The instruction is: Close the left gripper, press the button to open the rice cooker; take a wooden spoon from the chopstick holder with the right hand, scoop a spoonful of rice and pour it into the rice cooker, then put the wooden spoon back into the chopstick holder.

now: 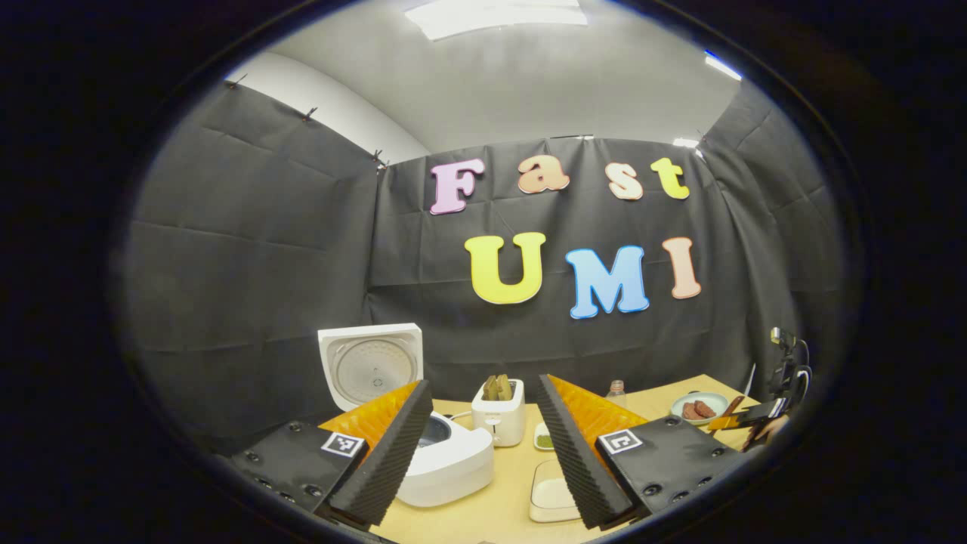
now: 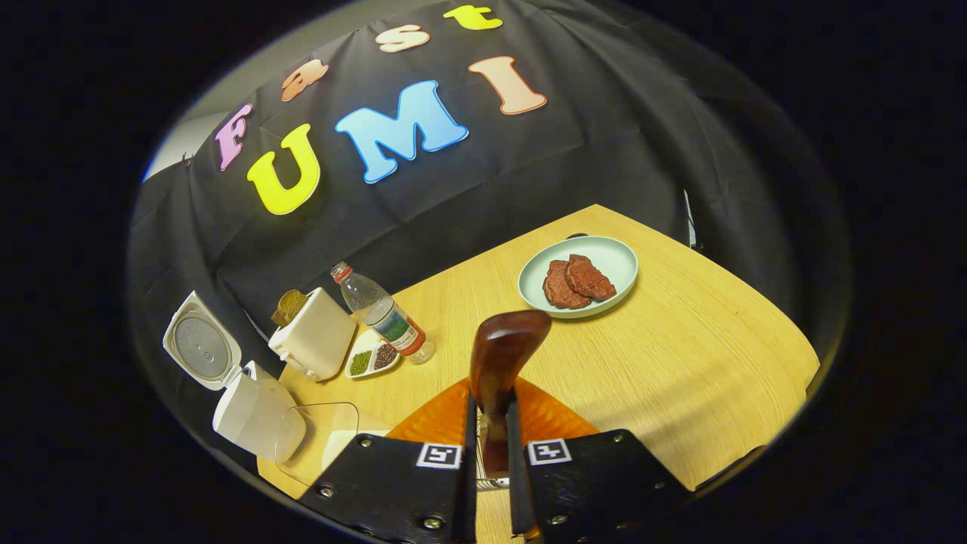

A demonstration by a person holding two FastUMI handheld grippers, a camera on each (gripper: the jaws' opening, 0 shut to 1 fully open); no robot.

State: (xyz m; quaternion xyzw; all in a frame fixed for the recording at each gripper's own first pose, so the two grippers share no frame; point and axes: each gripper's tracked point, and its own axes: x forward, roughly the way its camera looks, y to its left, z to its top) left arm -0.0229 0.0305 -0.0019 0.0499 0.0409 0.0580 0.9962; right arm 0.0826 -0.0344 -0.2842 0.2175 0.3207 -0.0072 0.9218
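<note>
Both fingers of my right gripper point(image 2: 489, 446) pinch the wooden spoon point(image 2: 502, 355); my left gripper point(image 1: 483, 453) spread, rice cooker point(image 1: 446, 453) lid up.

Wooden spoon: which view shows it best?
Right gripper view. The wooden spoon stands close and centred, clamped between the right tool, bowl end up. In the left gripper view it is a small brown sliver at the far right edge.

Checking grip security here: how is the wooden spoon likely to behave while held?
The wooden spoon looks rigid, so it should not flex. Its glossy surface may be slippery. The right gripper clamps only the handle, so the bowl end might pivot.
</note>
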